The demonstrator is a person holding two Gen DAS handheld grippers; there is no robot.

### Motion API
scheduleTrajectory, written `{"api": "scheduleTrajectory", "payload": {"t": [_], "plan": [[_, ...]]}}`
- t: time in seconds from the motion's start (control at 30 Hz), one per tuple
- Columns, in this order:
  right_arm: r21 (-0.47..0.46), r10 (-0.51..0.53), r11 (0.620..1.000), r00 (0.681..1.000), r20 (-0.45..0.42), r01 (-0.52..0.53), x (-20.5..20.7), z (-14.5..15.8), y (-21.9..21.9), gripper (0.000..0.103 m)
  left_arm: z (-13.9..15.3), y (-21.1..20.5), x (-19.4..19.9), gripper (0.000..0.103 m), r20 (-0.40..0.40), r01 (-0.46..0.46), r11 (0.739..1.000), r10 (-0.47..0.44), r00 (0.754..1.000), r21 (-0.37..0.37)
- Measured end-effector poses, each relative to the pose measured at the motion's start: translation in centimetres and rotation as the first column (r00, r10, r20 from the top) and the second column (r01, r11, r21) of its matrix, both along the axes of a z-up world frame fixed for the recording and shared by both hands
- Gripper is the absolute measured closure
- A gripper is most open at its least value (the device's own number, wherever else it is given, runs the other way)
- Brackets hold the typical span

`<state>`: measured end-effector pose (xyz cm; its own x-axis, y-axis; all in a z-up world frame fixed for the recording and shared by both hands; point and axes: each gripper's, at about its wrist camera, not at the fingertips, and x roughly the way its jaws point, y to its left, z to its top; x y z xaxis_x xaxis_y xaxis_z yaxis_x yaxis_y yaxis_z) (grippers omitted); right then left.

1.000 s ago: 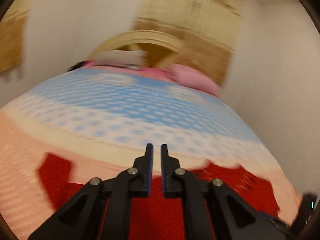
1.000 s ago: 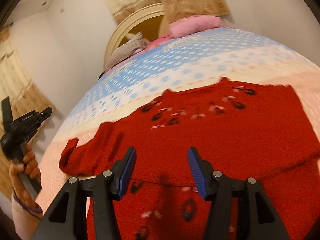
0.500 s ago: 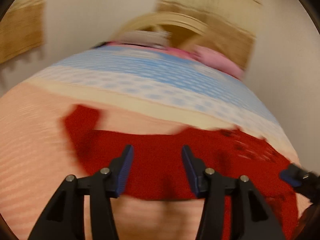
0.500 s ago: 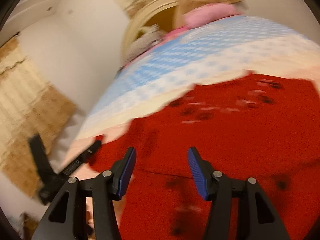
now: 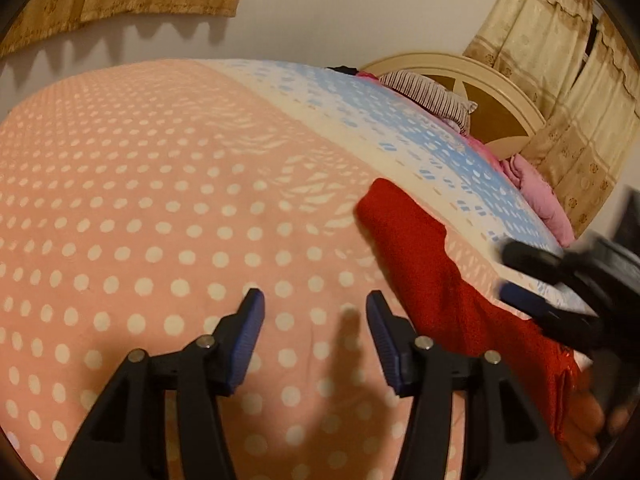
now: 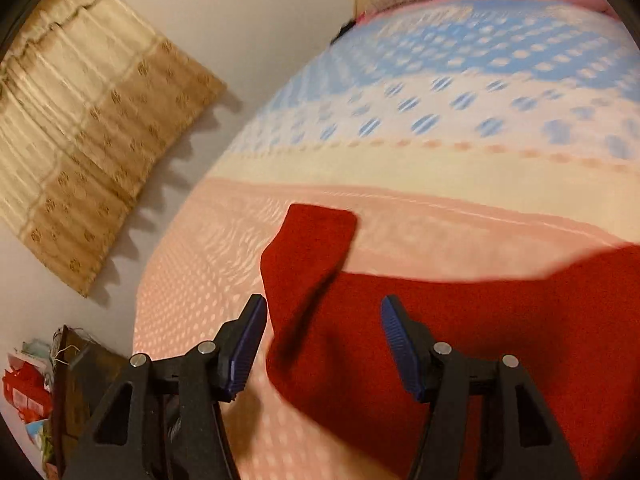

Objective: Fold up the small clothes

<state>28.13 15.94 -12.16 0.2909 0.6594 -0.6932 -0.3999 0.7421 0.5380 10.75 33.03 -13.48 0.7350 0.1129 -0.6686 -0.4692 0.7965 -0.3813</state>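
Note:
A red knitted garment (image 6: pixel 440 320) lies on the bed, its sleeve (image 6: pixel 312 240) pointing away from me. In the left wrist view the same garment (image 5: pixel 432 276) lies at the right. My left gripper (image 5: pixel 314 330) is open and empty over the pink dotted bedspread (image 5: pixel 160 220), left of the garment. My right gripper (image 6: pixel 322 342) is open, with its jaws on either side of the sleeve's base just above the cloth. It also shows blurred in the left wrist view (image 5: pixel 560 292).
The bedspread turns cream and blue (image 6: pixel 460 92) farther up. Pillows (image 5: pixel 432 96) and a headboard (image 5: pixel 480 80) are at the bed's far end. Curtains (image 6: pixel 80 132) hang on the wall. A cluttered box (image 6: pixel 40 392) stands beside the bed at the lower left.
My left gripper opened, let the garment go and swung left over the bare bedspread. My right gripper stayed open and moved left from the garment's body to its left sleeve.

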Motion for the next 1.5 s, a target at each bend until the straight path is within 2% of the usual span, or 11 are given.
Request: {"api": "scheduleTrajectory", "payload": {"t": [0.17,0.23,0.27,0.3,0.33,0.43,0.6,0.87,1.07,1.27,1.5], "plan": [[-0.079,0.018,0.997,0.996,-0.083,-0.025,3.7,-3.5,5.2,0.043,-0.1,0.9,-1.3,0.046,0.058,-0.001,0.998,0.005,0.998,-0.061],[-0.1,0.004,0.995,0.998,-0.06,-0.01,4.3,-4.0,6.4,0.046,-0.3,0.9,-1.4,0.044,0.071,0.003,0.997,0.003,0.997,-0.076],[-0.118,0.011,0.993,0.999,-0.04,-0.015,4.3,-3.8,6.9,0.054,-0.4,0.9,-1.4,0.044,0.072,0.004,0.997,0.001,0.997,-0.075],[-0.155,0.022,0.988,1.0,-0.016,-0.024,4.2,-3.6,7.5,0.081,-0.4,0.9,-1.4,0.043,0.072,0.006,0.997,0.0,0.997,-0.073],[-0.191,0.038,0.981,0.999,-0.011,-0.039,4.2,-3.7,8.0,0.097,-0.4,0.9,-1.3,0.043,0.072,0.006,0.997,-0.001,0.997,-0.072],[-0.191,0.063,0.98,0.998,0.03,-0.056,3.0,-2.6,7.7,0.097,-0.4,1.1,-1.3,0.043,0.077,0.005,0.997,0.001,0.997,-0.078],[-0.138,0.045,0.99,0.981,0.189,-0.019,-0.2,3.7,4.7,0.097,-0.4,1.0,-1.4,0.043,0.077,0.003,0.997,0.003,0.997,-0.079],[-0.041,-0.146,0.984,0.917,0.37,0.174,-4.6,14.2,-6.0,0.097,-0.5,1.1,-1.1,0.043,0.064,0.0,0.998,0.004,0.998,-0.067],[0.001,-0.348,0.923,0.835,0.426,0.384,-8.4,18.2,-18.2,0.097,-0.4,1.3,-0.5,0.043,0.048,0.002,0.999,0.0,0.999,-0.049],[-0.02,-0.516,0.818,0.749,0.415,0.575,-12.4,16.2,-30.3,0.097,-0.4,1.1,-0.1,0.043,0.025,0.001,1.0,-0.001,1.0,-0.021],[-0.089,-0.684,0.663,0.65,0.33,0.743,-17.1,7.3,-41.4,0.097,-0.2,0.4,0.7,0.035,-0.016,0.025,0.999,-0.024,1.0,0.032]]}}
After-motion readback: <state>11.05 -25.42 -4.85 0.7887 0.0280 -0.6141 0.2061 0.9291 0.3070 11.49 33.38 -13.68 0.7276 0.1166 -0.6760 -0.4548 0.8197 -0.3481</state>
